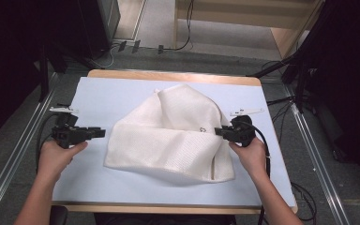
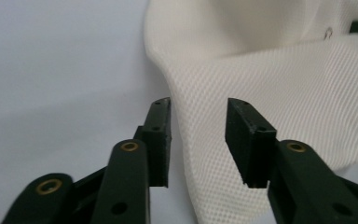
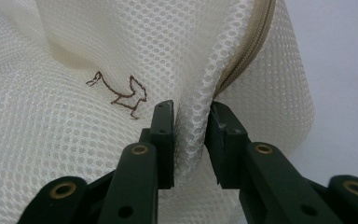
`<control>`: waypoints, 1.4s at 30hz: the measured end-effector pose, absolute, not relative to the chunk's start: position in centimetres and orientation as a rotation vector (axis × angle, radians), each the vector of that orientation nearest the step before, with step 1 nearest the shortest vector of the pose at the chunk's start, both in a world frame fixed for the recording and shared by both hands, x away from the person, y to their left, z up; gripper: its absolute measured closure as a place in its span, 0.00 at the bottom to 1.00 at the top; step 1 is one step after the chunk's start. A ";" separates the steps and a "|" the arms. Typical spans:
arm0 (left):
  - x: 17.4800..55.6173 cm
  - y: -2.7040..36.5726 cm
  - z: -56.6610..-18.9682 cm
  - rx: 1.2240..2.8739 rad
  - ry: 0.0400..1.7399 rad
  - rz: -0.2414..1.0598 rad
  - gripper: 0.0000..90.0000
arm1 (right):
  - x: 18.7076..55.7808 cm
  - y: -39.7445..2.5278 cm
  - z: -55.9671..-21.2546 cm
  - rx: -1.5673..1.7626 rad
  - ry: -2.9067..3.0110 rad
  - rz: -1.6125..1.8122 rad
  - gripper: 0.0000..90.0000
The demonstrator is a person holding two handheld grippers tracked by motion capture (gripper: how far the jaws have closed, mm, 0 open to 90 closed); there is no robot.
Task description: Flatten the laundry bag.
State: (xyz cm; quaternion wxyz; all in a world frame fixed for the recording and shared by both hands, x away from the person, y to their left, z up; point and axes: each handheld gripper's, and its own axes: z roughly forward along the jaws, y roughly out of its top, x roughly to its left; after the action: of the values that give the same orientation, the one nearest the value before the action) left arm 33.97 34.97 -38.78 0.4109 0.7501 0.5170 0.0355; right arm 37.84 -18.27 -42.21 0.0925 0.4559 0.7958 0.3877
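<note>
- The right gripper [image 3: 190, 135] is clenched on a raised fold of the white mesh bag [image 3: 74, 140]; both black jaws press the netting flat between them.
- That pinch sits just beside the bag's beige zipper [image 3: 247, 51], which runs up and away from the jaws along the fold.
- A small brown bird-like emblem [image 3: 119, 95] is stitched on the bag just to the side of the pinched fold, on the side away from the zipper.
- In the high view the right gripper [image 1: 221, 132] meets the bag's [image 1: 168, 136] right edge, with the person's right hand [image 1: 251, 152] behind it.
- The left gripper [image 2: 198, 140] is released: its jaws stand apart with nothing between them touching either pad.
- Past the gap between these jaws lies the bag's [image 2: 270, 79] rounded left edge, near the jaw tips but apart from them.
- In the high view the left gripper [image 1: 98, 133] points at the bag's left edge from just beside it, held by the person's left hand [image 1: 58, 152].
- The bag lies crumpled on the pale blue table mat [image 1: 103, 96], around its middle, with the far part bunched up in folds and the near part lying flatter.
- The mat covers a wooden table [image 1: 168, 75] whose edge shows beyond the bag.
</note>
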 end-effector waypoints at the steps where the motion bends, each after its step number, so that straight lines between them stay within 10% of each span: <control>1: 34.0 35.0 -38.8 1.888 1.301 0.089 0.66 | 37.8 -18.3 -42.2 1.353 2.363 1.151 0.82; 21: 41.9 30.6 -41.9 2.012 1.330 0.128 0.59 | 36.5 -20.9 -39.2 1.301 2.246 1.211 0.63; 42: 43.6 28.9 -44.5 2.107 1.360 0.085 0.69 | 38.8 -21.5 -46.3 1.478 2.357 0.989 0.57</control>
State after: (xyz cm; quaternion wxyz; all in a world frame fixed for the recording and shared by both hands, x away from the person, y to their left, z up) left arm 43.60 28.94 -44.50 0.3111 0.7980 0.5151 0.0324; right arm 38.80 -21.55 -46.32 0.0944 0.4983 0.7947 0.3336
